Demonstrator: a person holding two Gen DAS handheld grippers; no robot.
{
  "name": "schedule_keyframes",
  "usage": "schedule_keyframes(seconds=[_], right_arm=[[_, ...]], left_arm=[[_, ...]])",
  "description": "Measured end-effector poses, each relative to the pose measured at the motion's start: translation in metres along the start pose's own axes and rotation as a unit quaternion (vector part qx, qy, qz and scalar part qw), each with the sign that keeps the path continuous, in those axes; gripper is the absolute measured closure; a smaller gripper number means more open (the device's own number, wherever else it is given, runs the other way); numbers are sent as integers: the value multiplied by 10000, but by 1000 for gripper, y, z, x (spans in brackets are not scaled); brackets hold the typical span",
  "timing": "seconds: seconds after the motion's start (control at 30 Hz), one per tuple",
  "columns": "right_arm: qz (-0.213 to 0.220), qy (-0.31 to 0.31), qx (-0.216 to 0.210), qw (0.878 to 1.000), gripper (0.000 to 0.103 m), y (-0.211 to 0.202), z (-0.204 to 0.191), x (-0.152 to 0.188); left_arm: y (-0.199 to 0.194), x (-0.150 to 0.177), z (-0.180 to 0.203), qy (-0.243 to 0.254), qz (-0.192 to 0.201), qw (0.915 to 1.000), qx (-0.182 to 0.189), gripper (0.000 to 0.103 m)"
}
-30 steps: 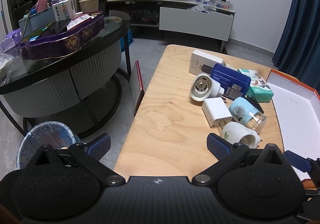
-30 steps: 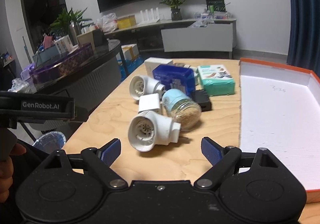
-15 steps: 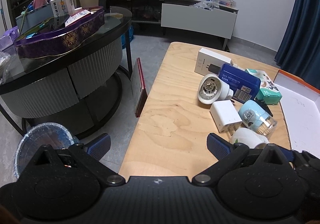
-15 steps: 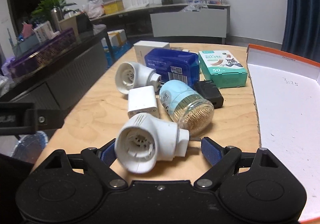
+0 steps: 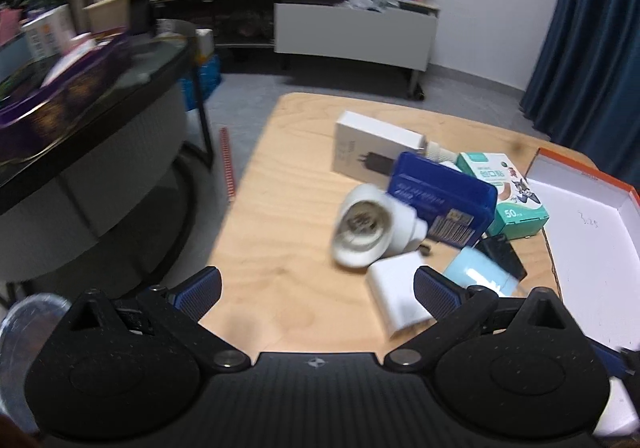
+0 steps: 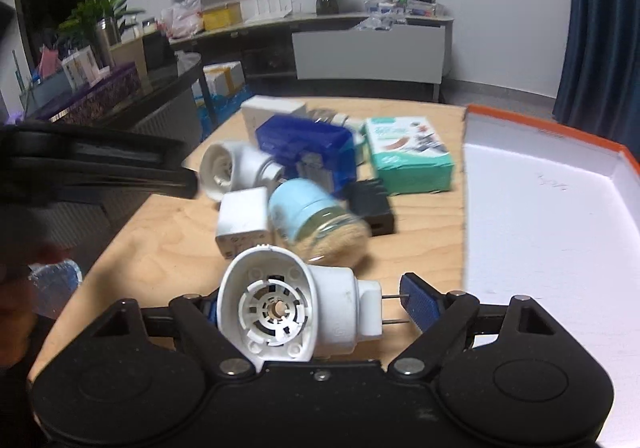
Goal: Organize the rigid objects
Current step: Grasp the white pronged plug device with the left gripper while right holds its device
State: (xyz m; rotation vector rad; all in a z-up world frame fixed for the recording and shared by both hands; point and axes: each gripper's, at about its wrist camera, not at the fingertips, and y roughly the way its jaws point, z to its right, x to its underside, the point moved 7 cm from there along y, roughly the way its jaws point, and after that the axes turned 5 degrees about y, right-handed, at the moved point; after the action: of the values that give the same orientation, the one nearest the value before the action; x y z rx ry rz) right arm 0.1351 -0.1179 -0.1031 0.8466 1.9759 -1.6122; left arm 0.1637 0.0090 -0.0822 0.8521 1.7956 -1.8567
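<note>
In the right wrist view a white plug-in device [image 6: 296, 306] with two metal prongs lies between the fingers of my right gripper [image 6: 314, 304], which is open around it; the right blue pad [image 6: 418, 302] is near the prong tips. Behind it lie a white adapter [image 6: 242, 221], a blue-lidded jar [image 6: 316, 221], a second white plug-in device [image 6: 232, 169], a blue box [image 6: 308, 147], a teal box [image 6: 408, 155] and a black charger [image 6: 370, 207]. My left gripper [image 5: 316, 288] is open and empty above the table's near edge, left of the white adapter [image 5: 398, 294].
An open orange-rimmed white box [image 6: 552, 207] lies on the right of the wooden table [image 5: 280, 207]. A white carton [image 5: 372, 147] sits at the back of the pile. A dark round glass table [image 5: 100, 103] with clutter stands on the left.
My right gripper has moved forward so the near white plug-in device now sits between its fingers. My left gripper has moved forward and right towards the pile.
</note>
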Motion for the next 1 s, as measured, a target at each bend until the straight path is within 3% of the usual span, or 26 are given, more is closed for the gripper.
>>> schedule_keyframes(seconds=[0.27,0.37,0.47,0.57,1.0], right_arm=[[193,279,1,9994,4,-27,30,-13],[236,328,50,9992,4,-28,38,-18],[272,377,82,9989,4,-29,47,-20],[311,442,104,9985,4,-29,53,-23],[672,587,65,9960,4,-49,68,-39]], left_arm=[[55,-17,17,450,-309,9983,221,0],[72,-14,20,552,-506,9962,452,6],[76,-15,20,710,-303,9962,395,8],[73,-20,19,716,-141,9965,410,31],[20,-27,24,482,236,9981,304,38]])
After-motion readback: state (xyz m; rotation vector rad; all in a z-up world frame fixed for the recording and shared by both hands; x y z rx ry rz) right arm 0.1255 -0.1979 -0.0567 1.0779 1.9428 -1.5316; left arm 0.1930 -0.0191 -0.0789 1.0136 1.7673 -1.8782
